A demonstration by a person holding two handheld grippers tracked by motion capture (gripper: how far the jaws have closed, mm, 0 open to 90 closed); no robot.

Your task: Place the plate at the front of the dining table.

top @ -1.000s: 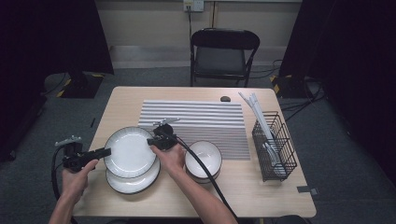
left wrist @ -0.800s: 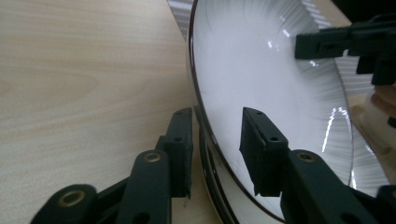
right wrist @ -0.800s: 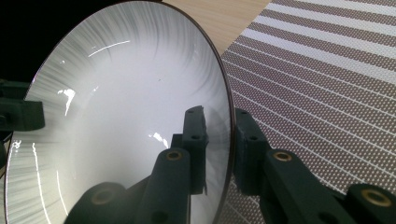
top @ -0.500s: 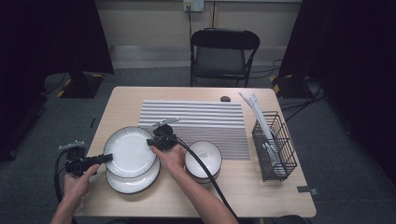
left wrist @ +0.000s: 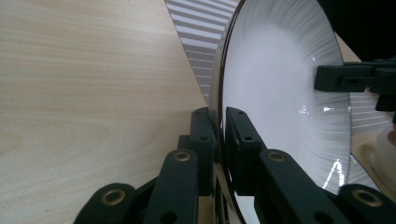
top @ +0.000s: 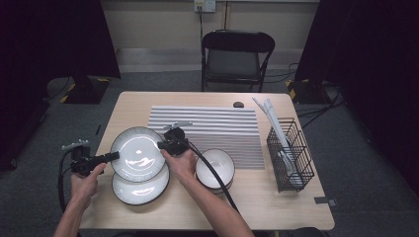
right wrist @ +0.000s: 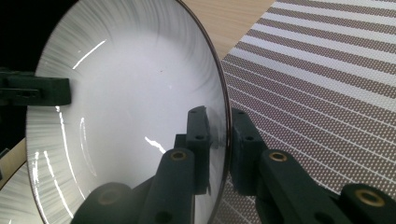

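High view: top plate (top: 137,154) lifted over lower plate (top: 141,185), left gripper (top: 112,156) and right gripper (top: 160,144) on opposite rims.
Left gripper view: jaws just closed, clamping the rim.
Right gripper view: jaws just narrowed, rim pinched between pads, striped mat (right wrist: 327,84) behind.

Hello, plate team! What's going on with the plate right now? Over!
Left gripper and right gripper shut on top plate, opposite rims; left jaws just closed further. Second plate underneath. Striped mat ahead, bowl beside. Over.
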